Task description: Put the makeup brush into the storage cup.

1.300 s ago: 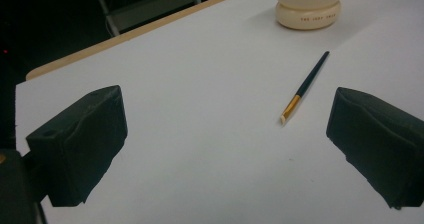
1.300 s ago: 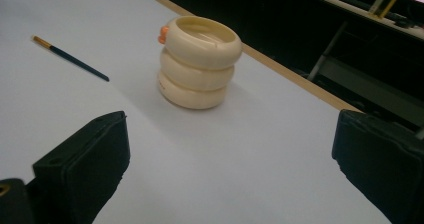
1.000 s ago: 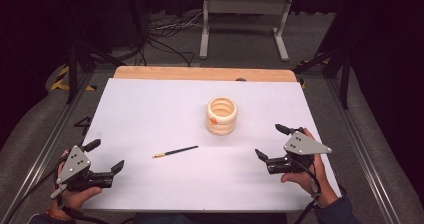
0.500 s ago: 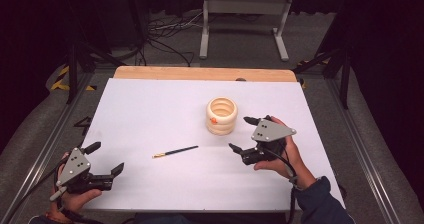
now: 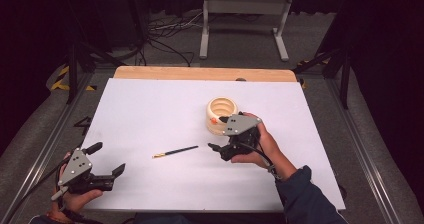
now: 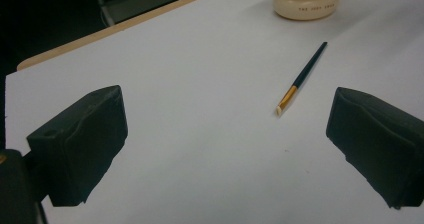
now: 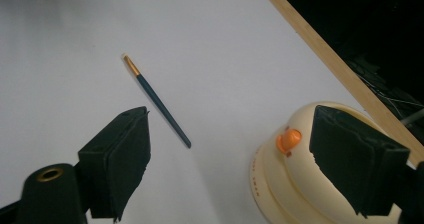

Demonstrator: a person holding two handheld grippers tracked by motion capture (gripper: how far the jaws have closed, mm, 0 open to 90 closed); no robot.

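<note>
A thin paintbrush [image 5: 175,151] with a dark blue handle, gold ferrule and pale tip lies flat on the white table top [image 5: 150,109]. To its right stands a cream ribbed round container [image 5: 221,115] with an orange knob [image 7: 288,140]. My right gripper [image 5: 216,133] hovers open just in front of the container, its jaws facing the brush's handle end. In the right gripper view the paintbrush [image 7: 157,102] lies ahead between the jaws and the container [image 7: 290,184] sits close by the right jaw. My left gripper [image 5: 109,158] rests open at the near left corner, with the paintbrush [image 6: 302,76] and the container [image 6: 307,1] farther off.
A wooden strip [image 5: 200,74] borders the table's far edge. Beyond it on the floor stand a white metal frame [image 5: 245,14] and loose cables [image 5: 165,34]. Metal rails [image 5: 45,144] run along both sides of the table.
My right gripper has moved left from the table's right edge to just in front of the container, nearer the brush. The left gripper has stayed put.
</note>
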